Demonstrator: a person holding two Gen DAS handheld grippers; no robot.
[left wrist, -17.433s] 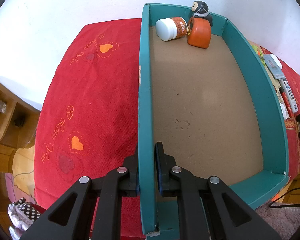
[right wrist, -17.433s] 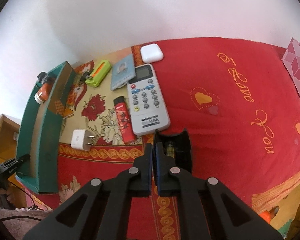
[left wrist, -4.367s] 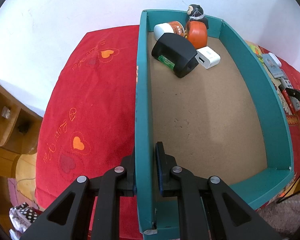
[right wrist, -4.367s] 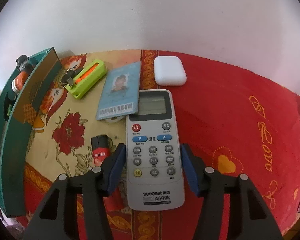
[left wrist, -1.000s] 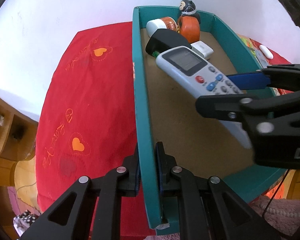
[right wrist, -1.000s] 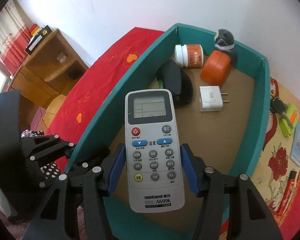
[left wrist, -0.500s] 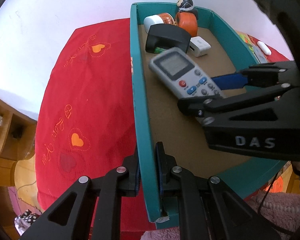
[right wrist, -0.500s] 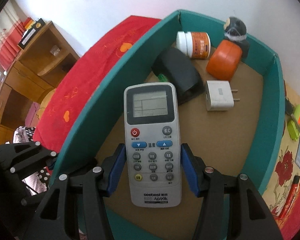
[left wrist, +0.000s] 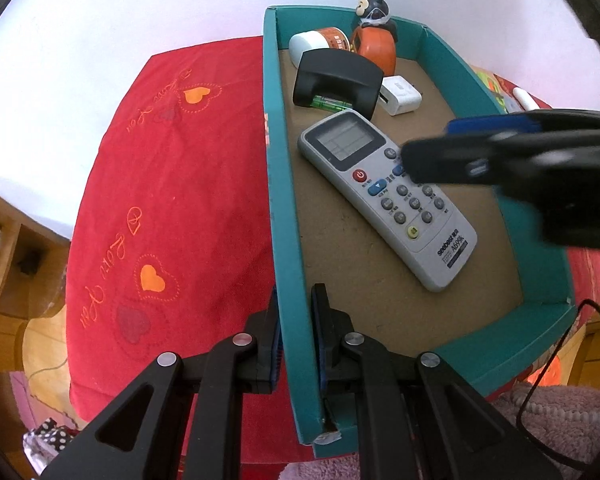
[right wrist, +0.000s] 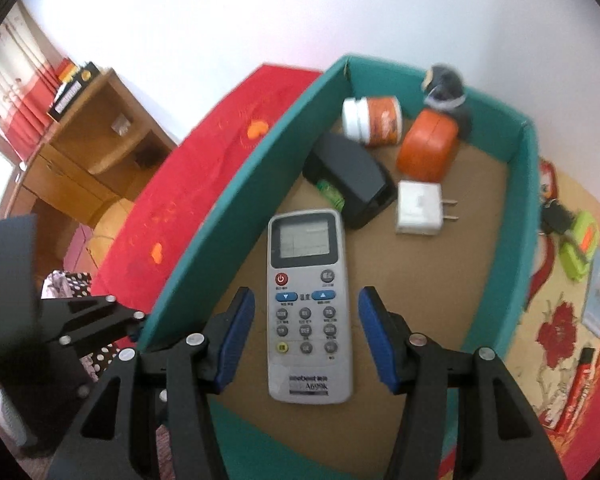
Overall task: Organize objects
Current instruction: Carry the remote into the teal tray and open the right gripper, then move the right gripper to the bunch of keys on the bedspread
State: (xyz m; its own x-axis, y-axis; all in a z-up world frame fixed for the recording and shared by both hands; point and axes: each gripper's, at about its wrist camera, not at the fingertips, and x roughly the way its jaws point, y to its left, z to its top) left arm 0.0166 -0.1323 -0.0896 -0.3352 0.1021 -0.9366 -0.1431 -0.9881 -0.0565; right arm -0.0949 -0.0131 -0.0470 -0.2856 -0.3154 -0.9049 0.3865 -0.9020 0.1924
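Remote control [right wrist: 307,304] lies flat on the cardboard floor of the teal box [left wrist: 279,184], near the black case [left wrist: 337,77] and white plug [left wrist: 401,94]. Right tool [right wrist: 306,334] hangs over it, blue pads apart and clear of its sides. Left tool [left wrist: 296,334] pinches the box's near wall.

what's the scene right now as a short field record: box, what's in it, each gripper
box: teal box, cardboard floor, on a red cloth
contents: remote flat on the floor; black case, white plug, orange tin, white-capped jar, penguin figure at the far end
left gripper: shut on the box's side wall
right gripper: open, pads clear of the remote
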